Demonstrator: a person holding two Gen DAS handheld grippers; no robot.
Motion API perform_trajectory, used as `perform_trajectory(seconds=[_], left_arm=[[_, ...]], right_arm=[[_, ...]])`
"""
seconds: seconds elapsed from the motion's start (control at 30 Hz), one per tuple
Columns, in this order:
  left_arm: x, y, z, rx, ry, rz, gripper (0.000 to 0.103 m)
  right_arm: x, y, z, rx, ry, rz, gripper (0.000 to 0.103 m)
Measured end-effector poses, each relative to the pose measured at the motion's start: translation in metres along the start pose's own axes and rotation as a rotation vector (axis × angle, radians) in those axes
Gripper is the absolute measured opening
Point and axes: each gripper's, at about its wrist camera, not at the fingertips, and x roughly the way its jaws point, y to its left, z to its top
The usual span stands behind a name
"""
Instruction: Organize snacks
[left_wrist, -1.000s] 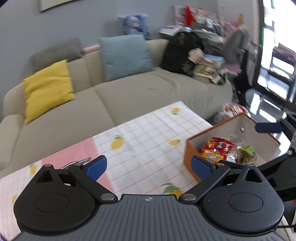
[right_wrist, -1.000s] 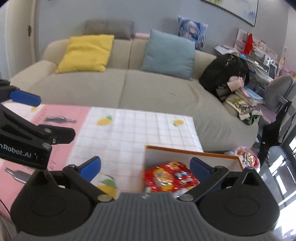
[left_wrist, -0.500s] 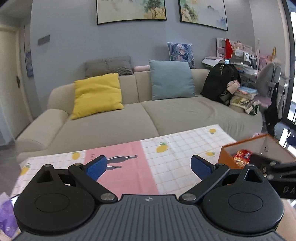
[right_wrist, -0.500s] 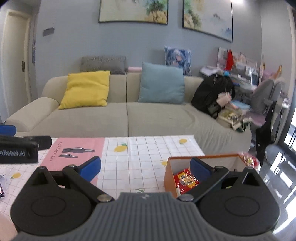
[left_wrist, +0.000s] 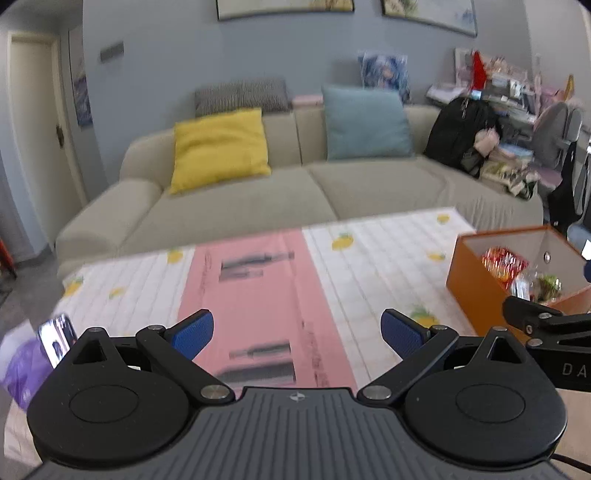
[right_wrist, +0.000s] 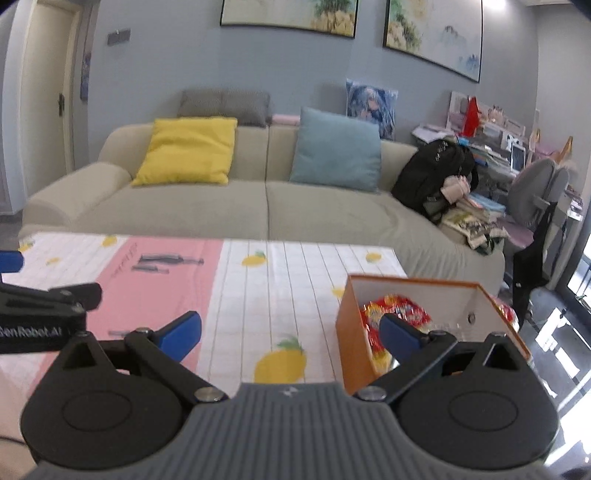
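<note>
The left tool (left_wrist: 297, 332) hangs over the surface (left_wrist: 384, 258) with its blue-padded fingers spread wide apart and nothing between them. Directly ahead of it runs a pink stripe (left_wrist: 258, 295) in the cloth; to either side the cloth is white, gridded and dotted with lemons. Off to its right stands an orange box (left_wrist: 476, 284), open at the top, with the snack packets (left_wrist: 504, 262) lying inside: a red one and what may be a clear one with green, though the blur makes that hard to settle. To its near left, at the surface's edge, a phone (left_wrist: 57, 338) leans beside something purple (left_wrist: 24, 365).

The right tool (right_wrist: 290, 332) is likewise spread apart and empty. The orange box (right_wrist: 351, 332) sits just ahead on its right, partly behind the right finger, the red packet (right_wrist: 402, 306) showing within. The left tool's black arm (right_wrist: 48, 306) crosses the view on its left.

Beyond the surface is a beige sofa (right_wrist: 258, 206) carrying a yellow cushion (right_wrist: 188, 149), a teal cushion (right_wrist: 338, 149) and a black backpack (right_wrist: 434, 173) at its right end. Behind it is a grey-blue wall with framed pictures (right_wrist: 432, 33), a door (right_wrist: 48, 92) far left, and a cluttered desk (right_wrist: 491, 136) with a chair (right_wrist: 535, 192) far right.
</note>
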Motion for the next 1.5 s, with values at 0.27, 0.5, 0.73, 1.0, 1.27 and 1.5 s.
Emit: perform_trajectory(seconds=[0.27,0.5,0.73,1.0,1.27,1.5], left_arm=[[0.005,-0.003,-0.010,0.020,0.052,0.024,0.103],[0.007,-0.005,-0.013,0.036,0.080,0.023,0.103],[0.010,-0.005,-0.014,0.042,0.098,0.018,0.103],[0.010,-0.005,-0.013,0.037,0.098,0.015,0.103],[0.009,-0.001,-0.012,0.016,0.096,0.011,0.103],[0.008,0.000,-0.011,0.006,0.090,0.016,0.103]], right_arm=[[0.010,-0.009,-0.016,0.072,0.118,-0.036,0.100],[0.012,-0.008,-0.018,0.073,0.146,-0.069,0.100],[0.012,-0.009,-0.019,0.077,0.154,-0.071,0.100],[0.009,-0.007,-0.017,0.071,0.134,-0.080,0.100],[0.007,-0.006,-0.017,0.070,0.125,-0.078,0.100],[0.006,-0.006,-0.016,0.068,0.117,-0.077,0.100]])
